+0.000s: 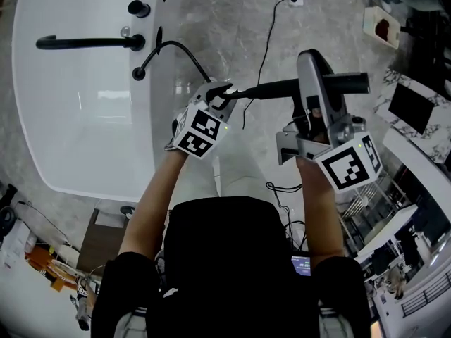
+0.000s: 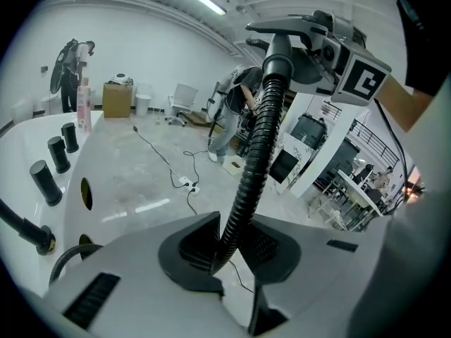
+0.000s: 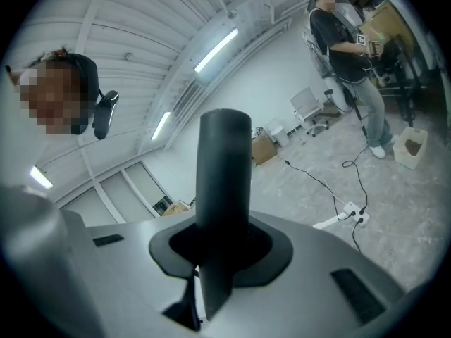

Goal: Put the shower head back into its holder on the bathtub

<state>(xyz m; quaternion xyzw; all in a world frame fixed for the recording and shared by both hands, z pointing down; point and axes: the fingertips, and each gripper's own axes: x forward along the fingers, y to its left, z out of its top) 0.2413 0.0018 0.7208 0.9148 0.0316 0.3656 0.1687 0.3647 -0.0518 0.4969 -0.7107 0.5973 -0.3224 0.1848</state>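
Left tongs [image 2: 225, 248] clenched on the black hose [image 2: 257, 146] and right tongs [image 3: 222, 245] clamped on the shower head [image 1: 275, 89], a person holds it in mid-air at the bathtub's [image 1: 84, 118] 3 o'clock side, its return to the holder apparently all still ahead.

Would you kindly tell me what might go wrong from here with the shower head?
The hose could slip or kink where the left gripper's jaws pinch it. The shower head's smooth round handle might twist in the right gripper's jaws. Both are held off the bathtub, over the floor, so a drop may cause damage.
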